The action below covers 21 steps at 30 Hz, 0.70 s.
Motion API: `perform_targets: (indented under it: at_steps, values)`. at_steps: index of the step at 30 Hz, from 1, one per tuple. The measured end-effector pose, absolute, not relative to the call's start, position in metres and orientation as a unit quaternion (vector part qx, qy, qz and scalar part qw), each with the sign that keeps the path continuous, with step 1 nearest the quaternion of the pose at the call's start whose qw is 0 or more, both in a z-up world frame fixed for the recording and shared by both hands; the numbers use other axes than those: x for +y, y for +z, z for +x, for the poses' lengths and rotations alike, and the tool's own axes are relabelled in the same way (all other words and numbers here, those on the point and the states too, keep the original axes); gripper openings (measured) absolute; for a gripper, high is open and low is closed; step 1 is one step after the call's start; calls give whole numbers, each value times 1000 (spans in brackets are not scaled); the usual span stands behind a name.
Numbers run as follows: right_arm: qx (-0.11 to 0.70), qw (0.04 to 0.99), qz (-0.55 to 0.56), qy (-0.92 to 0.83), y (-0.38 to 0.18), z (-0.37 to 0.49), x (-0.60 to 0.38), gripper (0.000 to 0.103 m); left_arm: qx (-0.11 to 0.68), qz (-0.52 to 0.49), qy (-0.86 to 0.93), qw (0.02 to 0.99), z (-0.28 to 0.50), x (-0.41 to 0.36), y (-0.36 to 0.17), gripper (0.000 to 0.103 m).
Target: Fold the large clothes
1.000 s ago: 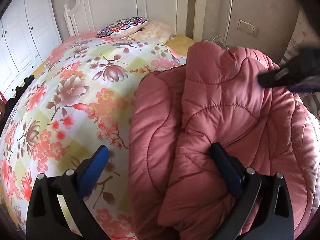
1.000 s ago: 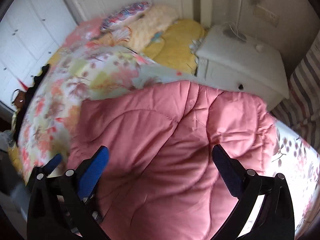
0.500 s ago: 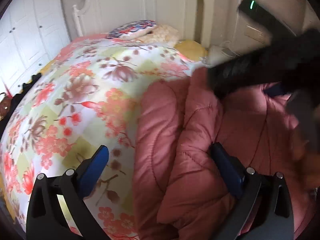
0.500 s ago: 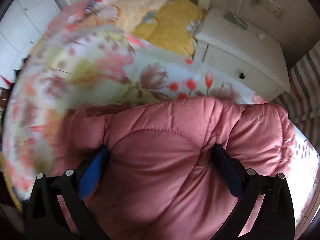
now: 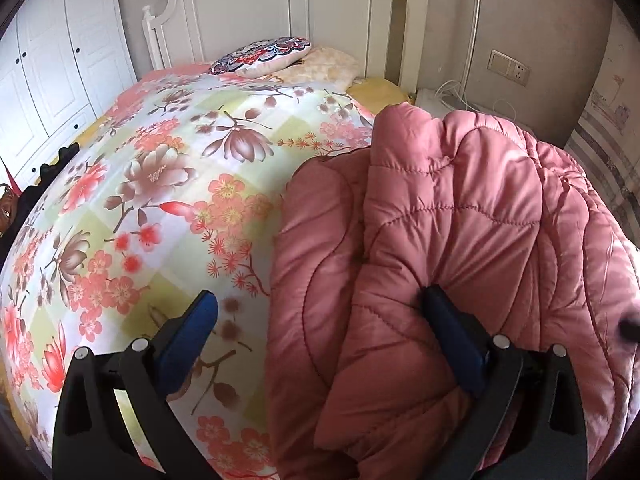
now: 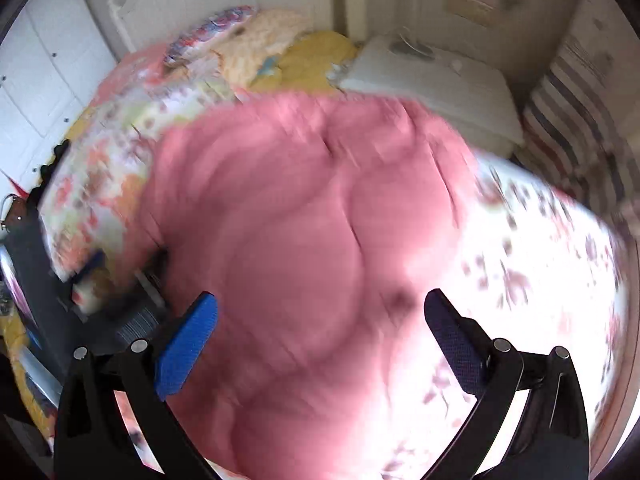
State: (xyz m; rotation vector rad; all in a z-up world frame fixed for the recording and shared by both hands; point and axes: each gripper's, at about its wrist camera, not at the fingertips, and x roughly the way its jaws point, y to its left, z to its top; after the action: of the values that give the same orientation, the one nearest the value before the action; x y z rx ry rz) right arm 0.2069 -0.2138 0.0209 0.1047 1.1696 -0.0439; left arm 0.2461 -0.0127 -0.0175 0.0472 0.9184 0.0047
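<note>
A pink quilted jacket (image 5: 460,200) lies bunched in thick folds on the right side of a floral bedspread (image 5: 160,208). My left gripper (image 5: 320,320) is open at the jacket's left edge. Its left finger (image 5: 192,332) hangs over the bedspread, and its right finger (image 5: 452,328) presses into a jacket fold. The right wrist view is motion-blurred. There my right gripper (image 6: 320,320) is open just above the jacket (image 6: 300,220), with nothing between its fingers. A dark, blurred shape with a blue pad, likely the left gripper (image 6: 92,268), sits at the jacket's left edge.
Pillows (image 5: 260,54) and a yellow cushion (image 5: 376,90) lie against the white headboard (image 5: 248,4). A white nightstand (image 6: 432,80) with cables stands right of the bed. White wardrobe doors (image 5: 44,68) line the left wall. Striped fabric (image 6: 572,128) hangs at the right.
My right gripper swept across the left wrist view and is now almost out of it at the right edge. It has drawn back from the jacket and is still moving. The left gripper held its place.
</note>
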Motion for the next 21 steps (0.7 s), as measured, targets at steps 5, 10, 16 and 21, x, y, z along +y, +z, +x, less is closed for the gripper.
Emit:
perform_targets:
  at_steps: [5, 10, 16, 21]
  values:
    - [553, 833, 24, -25, -2, 200, -208, 99, 438, 53, 13, 897, 245, -20, -17, 101]
    - [518, 854, 30, -45, 30, 133, -220, 99, 446, 46, 4, 894, 247, -15, -16, 101]
    - [545, 835, -11, -72, -35, 129, -209, 99, 431, 78, 15, 899, 246, -22, -17, 101]
    - [523, 849, 8, -74, 0, 114, -218, 99, 439, 67, 7, 896, 250, -17, -16, 101]
